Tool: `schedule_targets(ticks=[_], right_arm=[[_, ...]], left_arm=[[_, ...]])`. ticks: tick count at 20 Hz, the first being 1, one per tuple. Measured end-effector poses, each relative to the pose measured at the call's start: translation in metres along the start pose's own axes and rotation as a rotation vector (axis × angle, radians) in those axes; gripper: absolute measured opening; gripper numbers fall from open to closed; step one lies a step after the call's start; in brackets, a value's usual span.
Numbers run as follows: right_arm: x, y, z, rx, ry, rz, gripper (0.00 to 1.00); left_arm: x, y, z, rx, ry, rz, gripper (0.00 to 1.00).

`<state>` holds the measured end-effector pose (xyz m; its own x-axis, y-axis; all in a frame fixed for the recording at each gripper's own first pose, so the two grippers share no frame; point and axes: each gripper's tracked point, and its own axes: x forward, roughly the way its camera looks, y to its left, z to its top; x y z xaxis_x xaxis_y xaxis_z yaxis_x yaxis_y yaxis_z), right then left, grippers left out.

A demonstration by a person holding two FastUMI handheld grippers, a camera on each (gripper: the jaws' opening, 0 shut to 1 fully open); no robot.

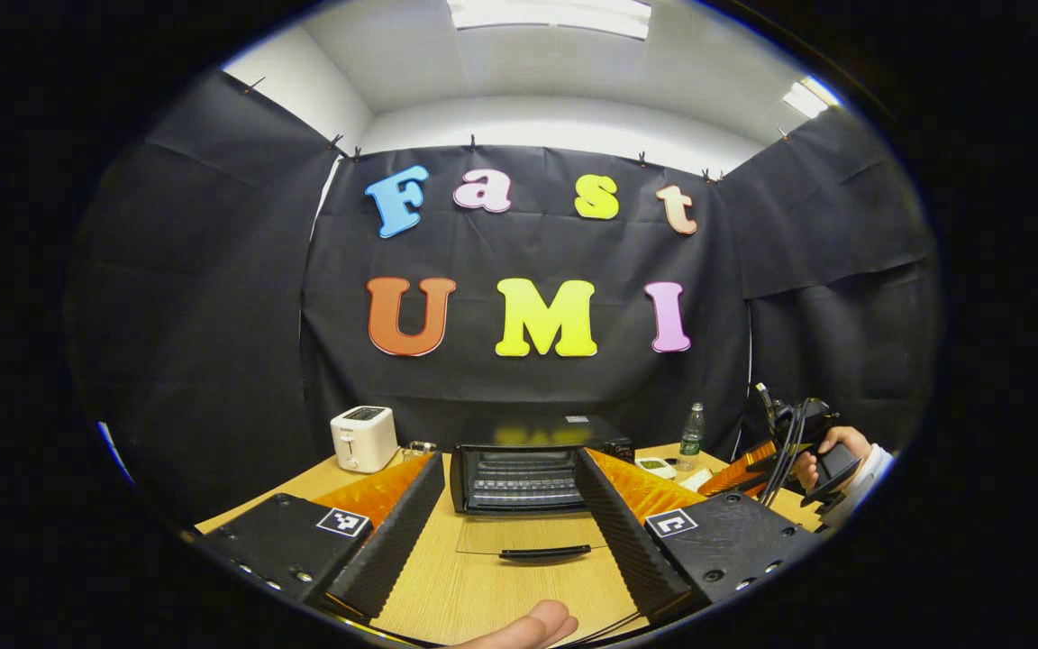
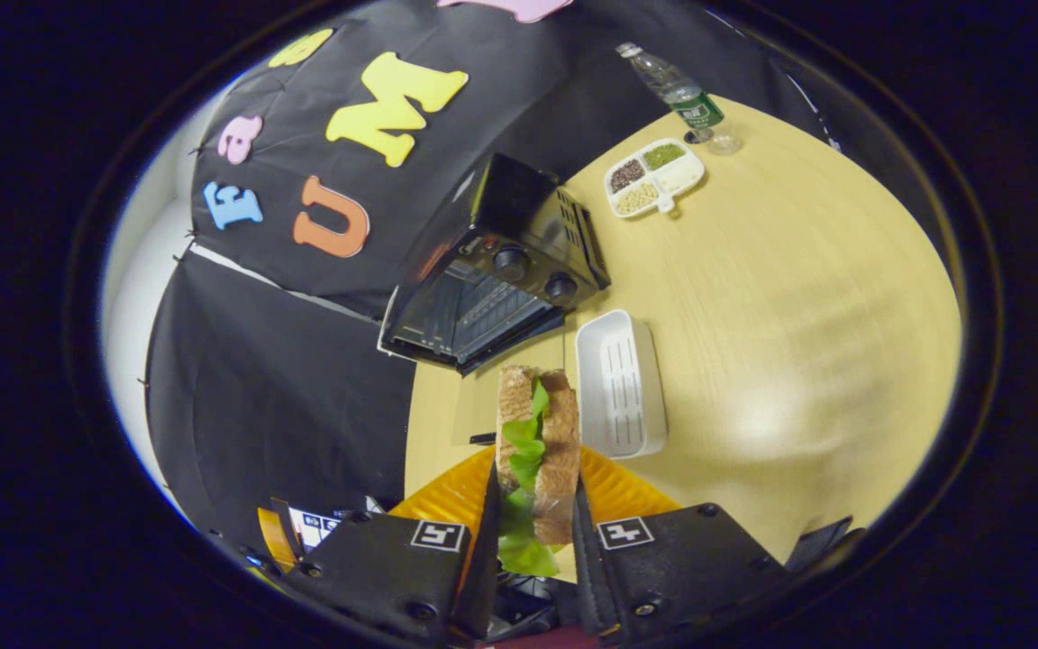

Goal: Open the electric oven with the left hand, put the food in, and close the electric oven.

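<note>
Toward the back edge of the worktop [image 1: 483, 586] stands the electric oven [image 1: 528, 473], and its glass door [image 1: 532, 541] already lies folded down flat toward the front, the dark handle [image 1: 544, 552] nearest the camera. So the opening step looks done. The left claw [image 1: 505, 550] hangs in front of that door with its fingers spread wide and nothing between them; a fingertip [image 1: 528, 624] of the holding hand shows at the bottom of the left gripper view.

What is left, by my reading, is loading and closing. The food, a sandwich [image 2: 541, 442] of brown bread with green lettuce, is pinched upright in the right claw [image 2: 532, 518], both fingers pressing on its sides, above the worktop and well short of the oven mouth. Just beside it lies an empty white tray [image 2: 620, 383], near the oven's front corner. In the left gripper view the right claw's holding hand [image 1: 830, 455] shows off toward the right edge of the worktop.

Farther back stand a white toaster [image 1: 363, 437] by the left corner, a water bottle [image 2: 677, 95], and a divided dish [image 2: 654, 176] of grains, all clear of the oven's open door.
</note>
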<state>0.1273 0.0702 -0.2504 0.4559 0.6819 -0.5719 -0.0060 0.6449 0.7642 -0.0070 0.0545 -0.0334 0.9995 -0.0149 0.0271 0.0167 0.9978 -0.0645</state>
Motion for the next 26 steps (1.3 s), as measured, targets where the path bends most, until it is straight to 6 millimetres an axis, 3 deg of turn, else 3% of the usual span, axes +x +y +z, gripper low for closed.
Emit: schedule_targets(ticks=[4, 9, 15, 17, 22, 26], right_arm=[[0.012, 0.038, -0.027, 0.016, -0.070, 0.074, 0.40], [0.056, 0.065, -0.029, 0.055, -0.160, 0.093, 0.40], [0.114, 0.092, 0.018, 0.127, -0.384, 0.133, 0.40], [0.143, 0.096, 0.030, 0.188, -0.430, 0.140, 0.39], [0.219, 0.091, 0.070, 0.337, -0.535, 0.142, 0.40], [0.266, 0.089, 0.100, 0.448, -0.631, 0.162, 0.40]], left_arm=[[-0.017, 0.008, 0.005, -0.010, -0.010, -0.009, 0.96], [-0.039, 0.030, 0.015, 0.008, -0.052, 0.031, 0.96], [-0.042, 0.052, 0.011, -0.018, -0.053, 0.056, 0.95], [-0.039, 0.058, 0.010, -0.018, -0.051, 0.064, 0.95], [-0.027, 0.065, 0.011, 0.025, -0.051, 0.063, 0.95], [-0.016, 0.069, 0.013, 0.083, -0.068, 0.073, 0.95]])
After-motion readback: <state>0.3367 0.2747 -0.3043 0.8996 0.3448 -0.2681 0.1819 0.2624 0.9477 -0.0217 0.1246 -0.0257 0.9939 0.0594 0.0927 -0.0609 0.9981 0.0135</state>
